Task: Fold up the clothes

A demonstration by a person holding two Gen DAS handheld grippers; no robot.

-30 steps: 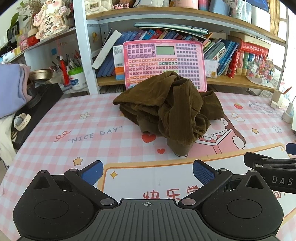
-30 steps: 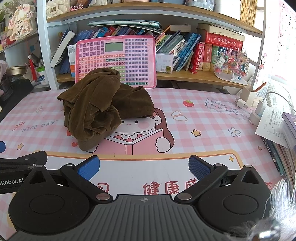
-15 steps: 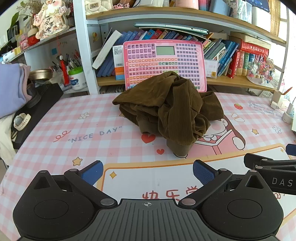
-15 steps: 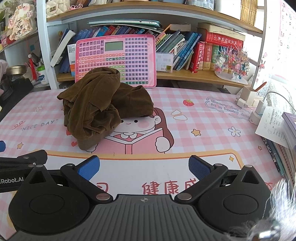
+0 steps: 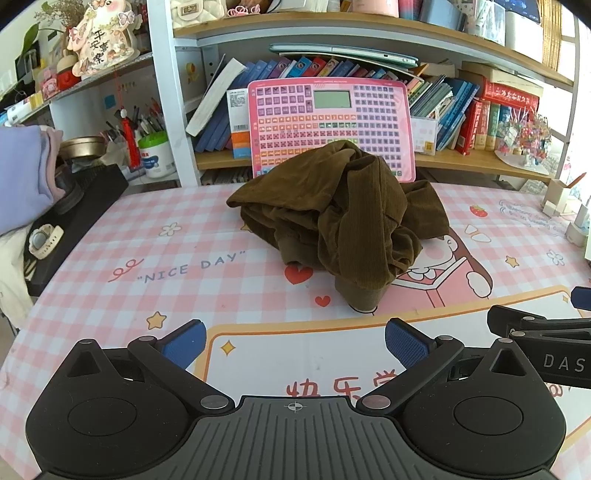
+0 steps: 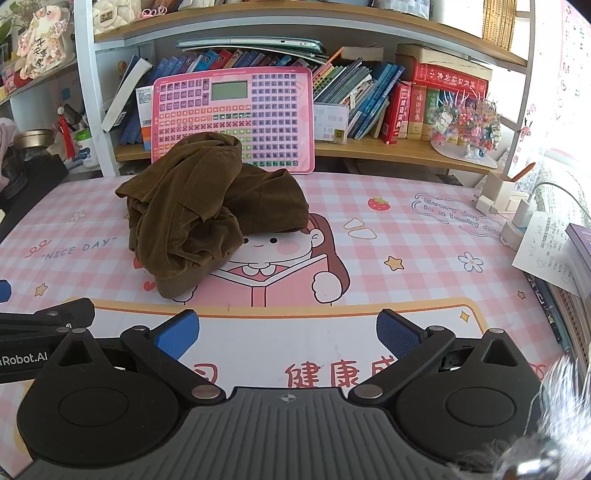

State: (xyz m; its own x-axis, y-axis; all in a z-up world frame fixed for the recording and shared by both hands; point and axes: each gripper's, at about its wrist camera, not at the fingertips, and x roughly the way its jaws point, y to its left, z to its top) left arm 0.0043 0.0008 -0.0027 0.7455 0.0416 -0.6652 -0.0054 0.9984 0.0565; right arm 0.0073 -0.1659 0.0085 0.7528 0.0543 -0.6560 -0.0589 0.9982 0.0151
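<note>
A child's study corner at home is suggested: a pink cartoon desk mat [image 5: 192, 258], crowded bookshelves [image 6: 369, 99] behind, a pink learning tablet [image 5: 328, 125], pens in pots.

Daylit bookshelves [image 5: 369, 33] crammed with books behind a pink table [image 6: 406, 229].

Nothing visibly changed: brown garment [image 5: 340, 218] and both grippers sit exactly as before

Black left gripper [image 5: 294, 341], right gripper [image 6: 287, 333]; blue ribbed pads, silver screws.
</note>
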